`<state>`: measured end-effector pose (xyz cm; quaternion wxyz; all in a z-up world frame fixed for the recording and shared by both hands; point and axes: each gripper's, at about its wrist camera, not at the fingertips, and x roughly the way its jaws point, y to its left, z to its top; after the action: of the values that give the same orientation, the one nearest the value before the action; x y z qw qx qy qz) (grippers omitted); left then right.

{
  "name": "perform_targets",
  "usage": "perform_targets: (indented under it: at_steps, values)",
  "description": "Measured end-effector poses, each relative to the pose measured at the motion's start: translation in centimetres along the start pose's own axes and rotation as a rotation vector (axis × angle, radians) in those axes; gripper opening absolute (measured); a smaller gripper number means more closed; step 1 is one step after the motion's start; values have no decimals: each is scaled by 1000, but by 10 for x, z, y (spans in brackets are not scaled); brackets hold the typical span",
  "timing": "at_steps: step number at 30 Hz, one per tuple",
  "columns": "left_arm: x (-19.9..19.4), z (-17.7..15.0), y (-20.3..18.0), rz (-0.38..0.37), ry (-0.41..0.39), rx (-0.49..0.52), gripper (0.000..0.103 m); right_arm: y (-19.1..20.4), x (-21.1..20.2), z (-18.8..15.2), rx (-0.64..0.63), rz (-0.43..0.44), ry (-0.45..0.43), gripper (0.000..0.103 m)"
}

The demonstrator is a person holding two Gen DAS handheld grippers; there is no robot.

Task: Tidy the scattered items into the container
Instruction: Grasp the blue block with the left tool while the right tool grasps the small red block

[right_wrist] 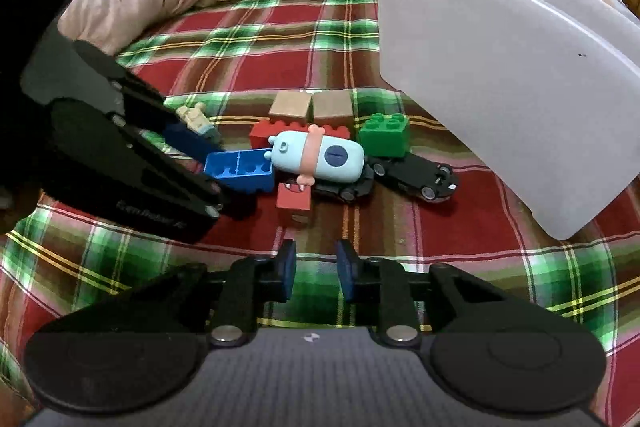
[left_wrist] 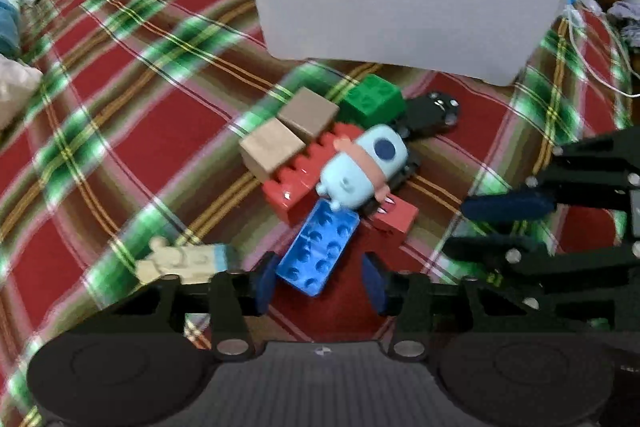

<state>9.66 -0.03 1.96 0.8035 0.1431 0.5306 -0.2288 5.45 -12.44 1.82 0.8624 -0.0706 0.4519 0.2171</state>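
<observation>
The toys lie in a loose heap on the plaid bedspread [right_wrist: 320, 39], centre of both views, just in front of the white plastic container [right_wrist: 500, 67] that fills the upper right.

The left tool [left_wrist: 320, 279] hangs over the blue studded brick [left_wrist: 320, 247]. Its pads stand a little apart on either side of the brick's near end; whether they press on it the blurred view does not settle, though a gap seems to remain. The right tool [right_wrist: 316, 271] sits at lower centre of its own view, its pads drawn close with nothing between them, short of the small red block [right_wrist: 294, 201].

The blue brick is hard, light moulded plastic with smooth, slightly slick sides. It should be taken across its narrow width, pads flat on the long side walls, not on the studs.

The light blue capsule-shaped toy [right_wrist: 316, 157] lies on top of the red bricks [right_wrist: 272, 131] and the black toy car [right_wrist: 416, 175]. It is rounded and likely to roll or squirt out of a pinch. Its pink band looks the surest place to hold.

The two tan cubes [right_wrist: 312, 107], the green brick [right_wrist: 384, 135] and the small cream figure [right_wrist: 196, 119] are rigid and light.
</observation>
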Motion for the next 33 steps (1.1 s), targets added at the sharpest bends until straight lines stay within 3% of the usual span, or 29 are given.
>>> perform_targets:
  at_steps: [8,12,21,25,33]
  values:
    - [-5,-4,-3,25,-27,-24,26,6,15,12,-8,28,-25,32]
    - [-3,-5,8,19,-25,-73,27,7,24,19,3,30,-36,32]
    - [2,-5,16,42,-15,-52,30,8,34,18,-2,42,-50,33]
    - [1,-5,17,9,-31,-74,33,4,34,17,-14,56,-30,30]
    - [5,-1,-10,18,-45,-78,33,-12,3,-8,30,-38,-12,31]
